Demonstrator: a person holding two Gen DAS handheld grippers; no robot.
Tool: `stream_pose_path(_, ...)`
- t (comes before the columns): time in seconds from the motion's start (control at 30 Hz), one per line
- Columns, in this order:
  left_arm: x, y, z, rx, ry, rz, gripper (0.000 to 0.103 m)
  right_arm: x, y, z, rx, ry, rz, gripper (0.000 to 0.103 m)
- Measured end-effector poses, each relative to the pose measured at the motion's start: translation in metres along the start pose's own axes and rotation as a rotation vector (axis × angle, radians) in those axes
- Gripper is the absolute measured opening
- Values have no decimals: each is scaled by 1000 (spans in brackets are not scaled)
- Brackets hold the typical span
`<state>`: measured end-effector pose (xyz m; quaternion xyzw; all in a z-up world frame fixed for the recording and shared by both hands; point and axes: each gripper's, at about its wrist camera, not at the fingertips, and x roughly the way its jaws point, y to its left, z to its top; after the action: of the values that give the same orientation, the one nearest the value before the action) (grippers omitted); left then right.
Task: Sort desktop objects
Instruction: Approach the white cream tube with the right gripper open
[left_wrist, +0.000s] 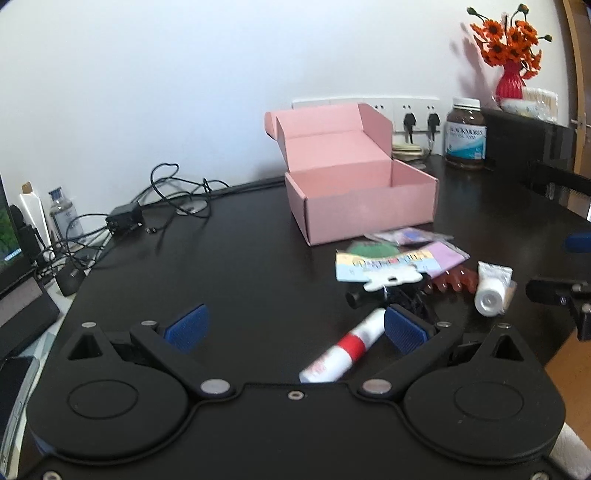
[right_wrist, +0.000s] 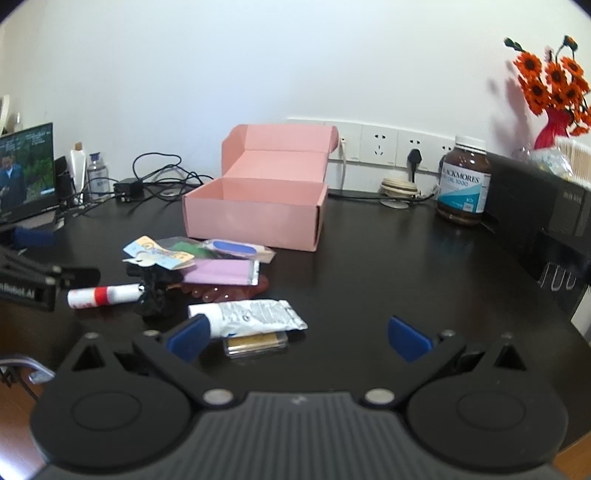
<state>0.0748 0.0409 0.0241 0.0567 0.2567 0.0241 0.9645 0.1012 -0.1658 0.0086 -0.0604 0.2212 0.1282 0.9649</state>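
Pink box (right_wrist: 255, 214), lid open and upright, stands mid-table toward the back edge, interior showing nothing. Just in front of it lies a cluster: overlapping flat packets (right_wrist: 207, 258), a lilac pouch (right_wrist: 221, 275) over a reddish comb (right_wrist: 229, 291), a black clip (right_wrist: 155, 295), and a white-and-red tube (right_wrist: 103, 295) lying flat. Nearer the front edge, a white crimped tube (right_wrist: 255, 315) rests across a clear case (right_wrist: 256, 343).

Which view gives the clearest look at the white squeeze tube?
The right wrist view: the white squeeze tube lies side-on, printed body and crimped end visible. The left wrist view shows it cap-first near the frame edge, foreshortened.
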Motion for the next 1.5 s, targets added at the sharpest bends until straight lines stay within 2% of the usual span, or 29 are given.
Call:
stream_pose_path(0.2, 7, 5, 2, -8, -15, -26, 103, 8, -4, 3, 25, 15, 21, 102)
stream_pose_path(0.33, 7, 3, 4, 12, -35, -5, 103, 12, -6, 4, 38, 16, 1, 102)
stream_pose_path(0.6, 1, 13, -5, -17, -36, -21, 103, 7, -1, 1, -6, -40, -41, 102)
stream_pose_path(0.73, -3, 18, -14, -34, -13, -48, 103, 8, 5, 0, -36, -46, -32, 102)
stream_pose_path(0.93, 0, 18, -24, -30, 17, -50, 103, 10, 8, -1, -30, -34, 3, 102)
stream_pose_path(1.2, 5, 18, -25, -45, 30, -72, 103, 8, 14, -7, -44, -23, 27, 102)
stream_pose_path(1.33, 7, 18, -25, -44, 39, -95, 103, 4, 16, -12, -57, -29, 73, 102)
stream_pose_path(1.5, 11, 14, -24, -34, 47, -82, 103, 3, 22, -14, -100, -51, 78, 102)
